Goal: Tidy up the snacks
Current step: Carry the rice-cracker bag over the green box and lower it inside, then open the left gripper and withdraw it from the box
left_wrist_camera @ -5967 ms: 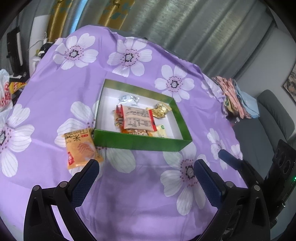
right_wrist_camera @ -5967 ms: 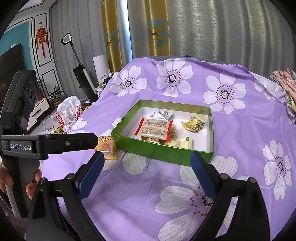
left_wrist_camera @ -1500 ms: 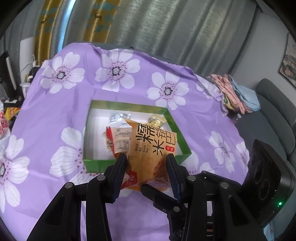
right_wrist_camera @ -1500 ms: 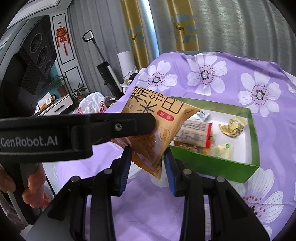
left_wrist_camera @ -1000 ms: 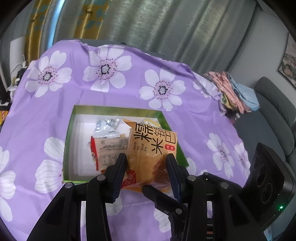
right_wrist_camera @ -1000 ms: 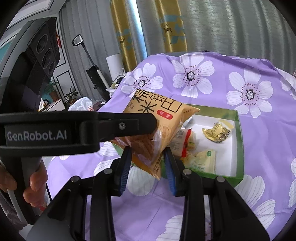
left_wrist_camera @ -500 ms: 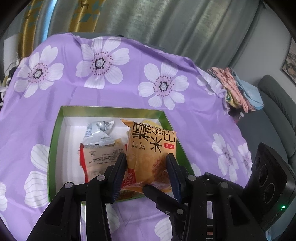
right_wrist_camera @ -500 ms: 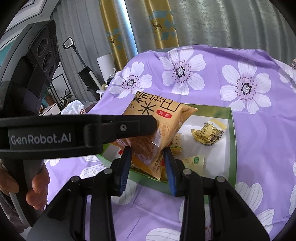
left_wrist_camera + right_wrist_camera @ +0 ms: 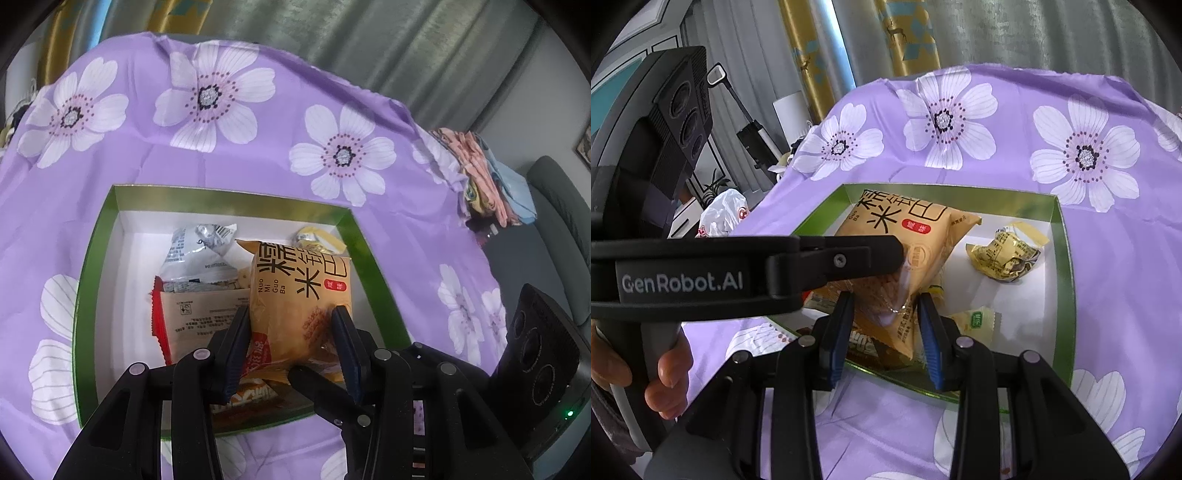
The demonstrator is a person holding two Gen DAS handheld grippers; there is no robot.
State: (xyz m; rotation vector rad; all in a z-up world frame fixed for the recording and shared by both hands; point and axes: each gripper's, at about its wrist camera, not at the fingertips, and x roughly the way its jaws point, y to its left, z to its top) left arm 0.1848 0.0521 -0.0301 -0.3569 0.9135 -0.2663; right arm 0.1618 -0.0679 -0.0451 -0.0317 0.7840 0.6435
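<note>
The orange snack packet (image 9: 295,295) hangs over the green box (image 9: 229,199), pinched between both of my grippers at once. My left gripper (image 9: 291,339) has its 2 blue pads narrowed onto the packet's lower sides, and my right gripper (image 9: 886,325) clamps the packet's bottom corner the same way (its own view shows the left tool's black arm crossing in front). Below the packet, inside the white-floored box, I see a red-edged tan wrapper (image 9: 195,314) and a silver packet (image 9: 199,254) just beyond it, the 2 overlapping. A crumpled gold wrapper (image 9: 1004,254) lies apart toward the far right corner, with a small pale green sachet (image 9: 975,321) nearer. The box sits on a purple flowered cloth (image 9: 258,122). A hand (image 9: 661,373) grips the left tool's handle.
</note>
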